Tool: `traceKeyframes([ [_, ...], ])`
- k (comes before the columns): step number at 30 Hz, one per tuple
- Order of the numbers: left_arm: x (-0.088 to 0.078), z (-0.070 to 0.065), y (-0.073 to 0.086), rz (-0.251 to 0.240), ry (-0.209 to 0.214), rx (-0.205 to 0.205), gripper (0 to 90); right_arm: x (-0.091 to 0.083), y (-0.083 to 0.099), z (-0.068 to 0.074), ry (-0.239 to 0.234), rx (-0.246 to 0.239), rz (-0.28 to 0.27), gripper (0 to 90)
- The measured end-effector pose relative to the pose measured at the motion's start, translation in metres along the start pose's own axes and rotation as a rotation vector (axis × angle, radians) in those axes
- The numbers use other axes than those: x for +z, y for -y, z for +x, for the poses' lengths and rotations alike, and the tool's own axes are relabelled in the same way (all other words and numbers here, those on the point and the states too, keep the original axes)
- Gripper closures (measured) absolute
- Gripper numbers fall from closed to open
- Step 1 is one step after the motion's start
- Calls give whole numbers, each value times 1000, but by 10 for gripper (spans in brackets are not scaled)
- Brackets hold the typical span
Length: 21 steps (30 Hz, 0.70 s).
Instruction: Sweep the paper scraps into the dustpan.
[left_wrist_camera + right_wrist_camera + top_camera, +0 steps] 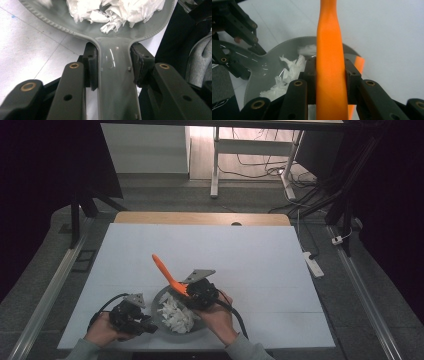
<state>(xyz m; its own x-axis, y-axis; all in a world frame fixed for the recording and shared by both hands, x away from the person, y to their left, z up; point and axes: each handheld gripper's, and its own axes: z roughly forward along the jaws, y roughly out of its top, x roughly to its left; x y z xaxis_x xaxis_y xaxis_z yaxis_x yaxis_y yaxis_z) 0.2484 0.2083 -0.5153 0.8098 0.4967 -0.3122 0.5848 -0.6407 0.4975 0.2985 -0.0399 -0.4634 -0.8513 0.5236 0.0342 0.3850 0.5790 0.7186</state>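
Left tongs (pixel 113 66) on pan handle (pixel 116 82), near table edge (pixel 195 349).

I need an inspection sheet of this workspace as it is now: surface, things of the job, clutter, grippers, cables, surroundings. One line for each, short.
Surface: white table top, bare wooden strip at its far edge.
Job's things: grey pan near the front edge, holding torn white paper; orange tool slanting up over the pan's rim.
Clutter: nothing seen on the table.
Grippers: left gripper shut on the pan's handle; right gripper shut on the orange tool.
Cables: a black cable trails from the right gripper; loose cables on the floor at the far right.
Surroundings: white power strip on the floor to the right; white desk legs behind; dark curtains at both sides.
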Motion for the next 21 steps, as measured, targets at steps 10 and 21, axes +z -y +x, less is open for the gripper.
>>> traceKeyframes([
  [10, 1, 0, 1, -17, -10, -10, 613, -30, 11, -22, 24, 29, -61, 703],
  [21, 0, 1, 2, -52, -41, -25, 613, -41, 14, -38, 24, 43, -89, 702],
])
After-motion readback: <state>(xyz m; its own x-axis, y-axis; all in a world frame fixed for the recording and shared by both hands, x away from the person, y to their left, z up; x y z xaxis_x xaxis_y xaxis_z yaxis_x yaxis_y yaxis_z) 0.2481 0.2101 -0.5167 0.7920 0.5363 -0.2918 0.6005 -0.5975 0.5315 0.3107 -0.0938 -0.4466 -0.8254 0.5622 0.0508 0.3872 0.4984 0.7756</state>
